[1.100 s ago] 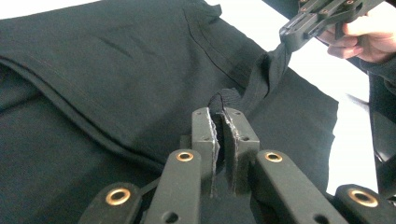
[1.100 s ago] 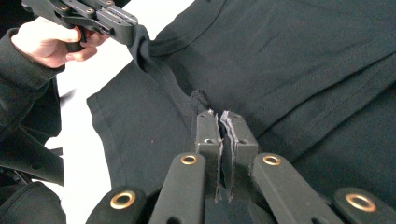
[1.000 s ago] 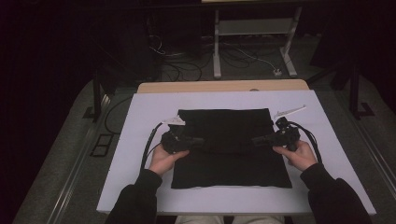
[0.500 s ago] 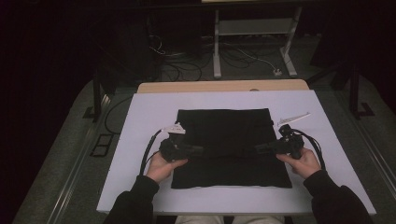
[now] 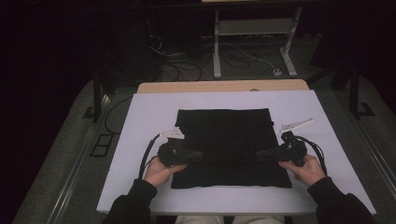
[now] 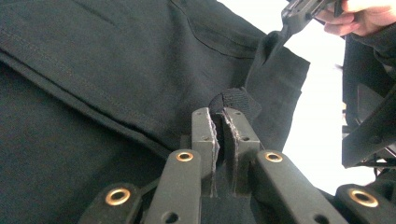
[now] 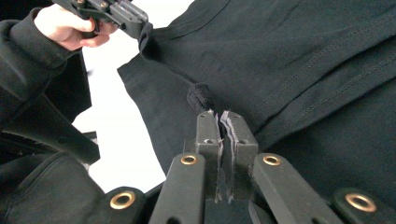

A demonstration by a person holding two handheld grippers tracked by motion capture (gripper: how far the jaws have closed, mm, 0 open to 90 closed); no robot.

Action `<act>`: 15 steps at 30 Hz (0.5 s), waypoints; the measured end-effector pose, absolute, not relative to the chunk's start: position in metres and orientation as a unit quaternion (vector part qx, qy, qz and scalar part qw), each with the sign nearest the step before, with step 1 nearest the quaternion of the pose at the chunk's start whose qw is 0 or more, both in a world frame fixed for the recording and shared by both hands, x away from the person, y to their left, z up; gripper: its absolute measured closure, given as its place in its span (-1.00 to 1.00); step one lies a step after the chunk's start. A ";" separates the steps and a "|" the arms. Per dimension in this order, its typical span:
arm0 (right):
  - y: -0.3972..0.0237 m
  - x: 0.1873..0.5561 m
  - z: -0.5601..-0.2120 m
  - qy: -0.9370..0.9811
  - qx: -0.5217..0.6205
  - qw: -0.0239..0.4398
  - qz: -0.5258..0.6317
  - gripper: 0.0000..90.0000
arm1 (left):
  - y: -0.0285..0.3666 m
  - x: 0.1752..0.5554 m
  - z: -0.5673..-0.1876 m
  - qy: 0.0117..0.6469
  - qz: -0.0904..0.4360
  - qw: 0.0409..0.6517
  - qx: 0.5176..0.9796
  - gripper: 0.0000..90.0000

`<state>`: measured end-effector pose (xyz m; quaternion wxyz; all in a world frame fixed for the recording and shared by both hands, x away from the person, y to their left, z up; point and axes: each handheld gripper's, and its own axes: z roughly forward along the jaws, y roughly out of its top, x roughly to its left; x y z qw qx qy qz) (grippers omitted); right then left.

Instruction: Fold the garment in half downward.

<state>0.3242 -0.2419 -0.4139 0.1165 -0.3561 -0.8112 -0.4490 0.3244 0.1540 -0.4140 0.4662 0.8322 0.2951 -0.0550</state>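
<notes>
A black garment (image 5: pixel 224 140) lies folded flat in the middle of the white tabletop (image 5: pixel 140 121), a near-square slab whose slightly longer axis runs from twelve to six o'clock in the high view. Its far edge faces the wooden strip at twelve and its near edge faces the person at six. Stitched hems cross it in both gripper views, and what kind of garment it is cannot be told from the folds.

The left tongs (image 5: pixel 198 156) sit at the cloth's nine o'clock side and point toward three. In the left gripper view the left tongs (image 6: pixel 219 122) have their jaws drawn narrow, with only a slit between the pads, and a ridge of the black fabric is pinched there, bunched into a small hump at the tips.

The right tongs (image 5: pixel 261 156) sit at the three o'clock side and point toward nine. In the right gripper view the right tongs (image 7: pixel 220 122) are equally narrow and clamp another fold of the same cloth, which puckers just beyond the tips at eleven o'clock.

Each gripper view catches the other hand far off at the top, gripping its tool at the cloth's corner. The dark fabric against the black jaws makes the pinched layers hard to count in the high view, and the person's sleeves are cut off at the bottom edge.
</notes>
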 end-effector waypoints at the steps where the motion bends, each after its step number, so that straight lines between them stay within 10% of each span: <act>1: -0.241 0.323 -0.414 -0.812 -0.355 0.117 -0.448 0.88 | 0.154 0.324 -0.414 0.296 -0.059 0.467 0.831 0.84; 15: -0.240 0.310 -0.413 -0.818 -0.342 0.132 -0.444 0.88 | 0.150 0.312 -0.415 0.285 -0.069 0.457 0.840 0.84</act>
